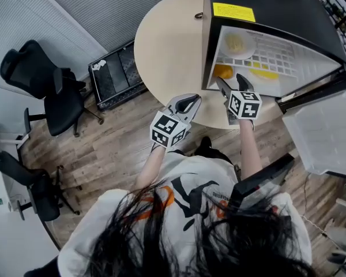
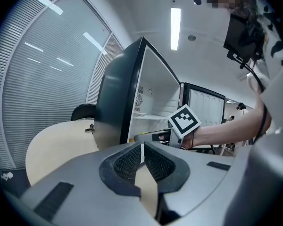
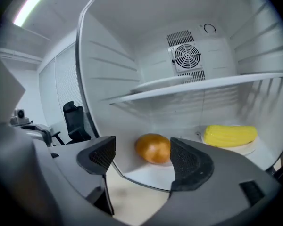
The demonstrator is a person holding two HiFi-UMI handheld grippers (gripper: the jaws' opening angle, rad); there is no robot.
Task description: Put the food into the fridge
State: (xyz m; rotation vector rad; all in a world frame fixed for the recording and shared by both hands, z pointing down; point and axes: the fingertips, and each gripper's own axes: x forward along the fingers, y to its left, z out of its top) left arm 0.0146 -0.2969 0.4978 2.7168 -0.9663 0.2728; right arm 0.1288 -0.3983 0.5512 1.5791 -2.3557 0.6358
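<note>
Fridge: I am looking at a small black fridge with a white inside [image 1: 265,4] [image 3: 113,69]. It is standing on the round beige counter [image 1: 167,39] with its door [image 1: 320,126] swung wide open.
Bottom compartment: a round orange food item [image 3: 153,148] [image 1: 223,71] is lying on the fridge floor near the left wall. A yellow cob-shaped food item [image 3: 228,135] is resting on a white plate [image 3: 243,149] to its right, apart from it.
Upper compartment: a second white plate [image 1: 252,48] carrying pale yellow food [image 1: 235,42] is sitting on the white wire shelf [image 1: 279,56].
Right gripper: I am holding the right gripper [image 3: 144,159] [image 1: 233,84] low at the fridge mouth, pointing into the bottom compartment.
Right fingers: the fingers [image 3: 191,161] are standing spread and gripping nothing. The orange item is showing in the gap between them, further in, beyond the tips.
Left gripper: the left gripper [image 2: 141,154] [image 1: 191,101] is hovering over the counter edge, outside the fridge and to the left of the right gripper.
Left fingers: the fingers [image 2: 127,164] are pressing together with nothing between them.
Surroundings: a black office chair [image 1: 46,85] and a black tray [image 1: 116,74] are standing on the wooden floor [image 1: 104,149] to the left of the counter.
</note>
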